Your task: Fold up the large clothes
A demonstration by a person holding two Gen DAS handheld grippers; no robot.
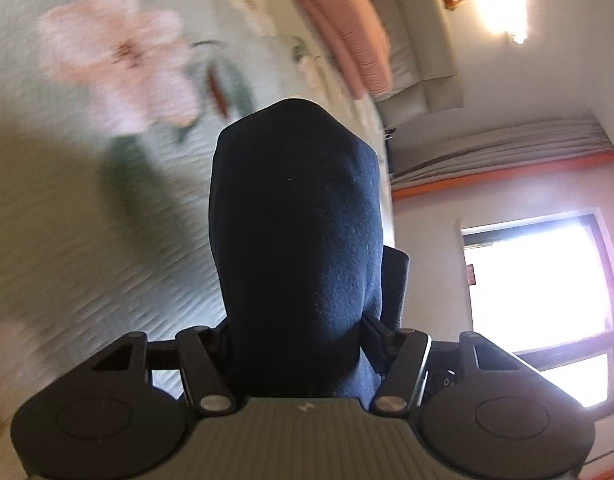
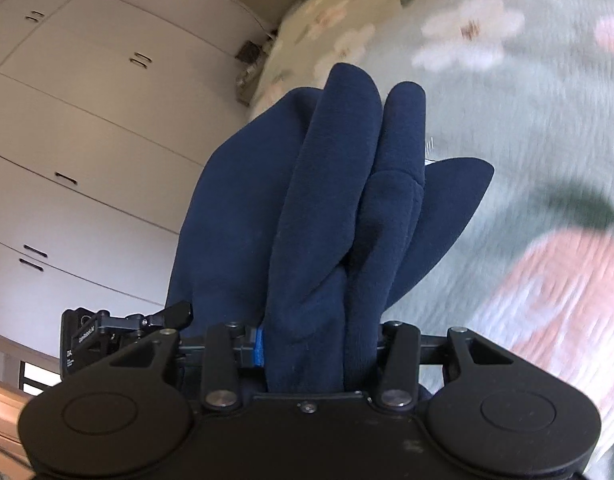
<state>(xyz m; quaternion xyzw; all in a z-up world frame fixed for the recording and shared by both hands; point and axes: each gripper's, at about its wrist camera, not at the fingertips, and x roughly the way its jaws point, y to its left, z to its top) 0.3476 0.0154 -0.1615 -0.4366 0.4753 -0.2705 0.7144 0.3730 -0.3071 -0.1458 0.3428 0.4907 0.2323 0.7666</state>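
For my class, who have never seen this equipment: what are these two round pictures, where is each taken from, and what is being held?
Each picture comes from a fisheye camera on a hand-held two-finger gripper, looking along its fingers. The black parts at the bottom are the gripper itself. In the left view, the left gripper is shut on dark blue clothing. In the right view, the right gripper clamps bunched folds of the same blue fabric. Beneath lies a green bedspread with pink flowers. The blur suggests movement.

Bunched navy fleece garment (image 2: 307, 208) fills the space ahead of both grippers, hiding their fingers, while the blurred floral bedspread (image 1: 87, 200) beyond it appears open and uncluttered.
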